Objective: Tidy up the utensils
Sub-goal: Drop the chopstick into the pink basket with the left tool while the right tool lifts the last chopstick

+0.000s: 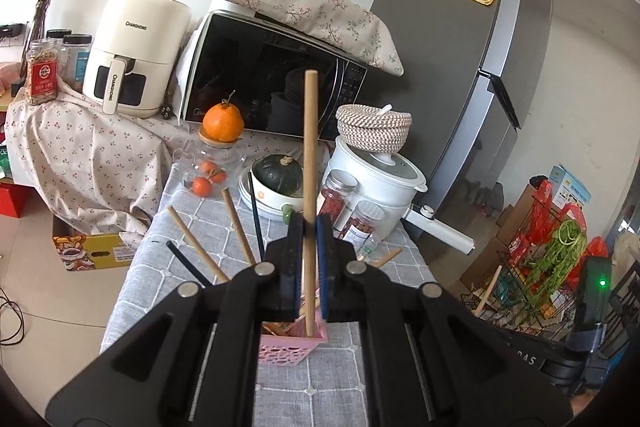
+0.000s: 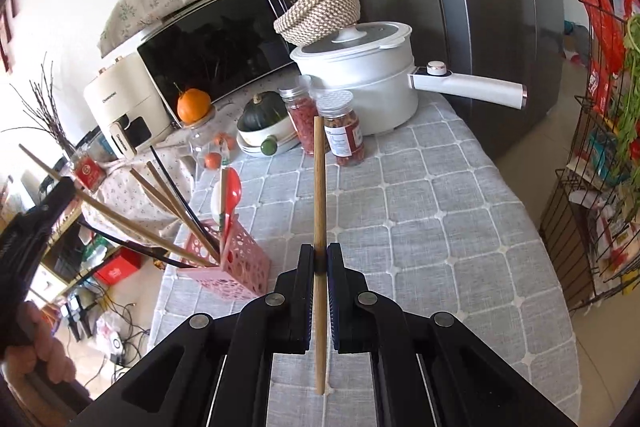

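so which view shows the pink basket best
The right wrist view: the pink basket stands in full at the left, chopsticks and a red spoon sticking out. In the left wrist view the left claw hides most of it; only a bottom corner shows.

From my seat: table (image 2: 440,227) wears grey checked cloth. Pink holder basket (image 2: 236,267) sits at 9 o'clock edge. White pot (image 2: 360,95) at 12, two spice jars (image 2: 344,131) just in front. Bowl stack with dark squash (image 2: 262,107) at 11, glass jar of oranges (image 2: 208,143) beside it.
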`<action>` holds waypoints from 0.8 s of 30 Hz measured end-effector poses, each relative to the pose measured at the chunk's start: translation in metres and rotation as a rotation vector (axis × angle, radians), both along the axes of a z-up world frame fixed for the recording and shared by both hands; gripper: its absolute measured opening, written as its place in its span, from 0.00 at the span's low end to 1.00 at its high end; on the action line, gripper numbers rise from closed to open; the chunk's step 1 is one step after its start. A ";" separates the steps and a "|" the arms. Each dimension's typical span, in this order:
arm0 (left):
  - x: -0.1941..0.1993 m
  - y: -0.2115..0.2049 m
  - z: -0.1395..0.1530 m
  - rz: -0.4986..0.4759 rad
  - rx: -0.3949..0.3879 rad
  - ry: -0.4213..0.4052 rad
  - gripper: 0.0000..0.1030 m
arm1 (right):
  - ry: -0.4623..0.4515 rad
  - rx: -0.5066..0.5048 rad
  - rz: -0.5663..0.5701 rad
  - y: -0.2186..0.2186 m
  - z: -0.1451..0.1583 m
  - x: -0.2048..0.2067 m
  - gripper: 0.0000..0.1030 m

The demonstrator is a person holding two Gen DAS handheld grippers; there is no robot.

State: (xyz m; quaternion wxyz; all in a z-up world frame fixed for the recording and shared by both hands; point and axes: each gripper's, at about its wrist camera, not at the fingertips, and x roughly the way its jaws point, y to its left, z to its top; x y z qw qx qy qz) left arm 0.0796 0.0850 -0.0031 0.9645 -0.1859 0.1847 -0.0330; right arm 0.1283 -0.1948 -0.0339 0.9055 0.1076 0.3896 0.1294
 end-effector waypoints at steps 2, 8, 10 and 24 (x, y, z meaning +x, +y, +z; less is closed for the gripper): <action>0.004 -0.003 -0.004 0.019 0.004 0.007 0.07 | 0.000 0.000 0.006 0.001 0.000 0.000 0.06; 0.019 -0.006 -0.017 0.040 0.018 0.054 0.07 | 0.000 0.002 0.010 -0.001 -0.001 -0.001 0.06; 0.025 -0.008 -0.022 0.037 0.022 0.075 0.07 | 0.001 0.004 0.011 -0.001 -0.001 -0.001 0.06; 0.021 -0.006 -0.012 0.000 0.044 0.147 0.62 | -0.104 0.082 -0.004 -0.005 0.029 -0.011 0.06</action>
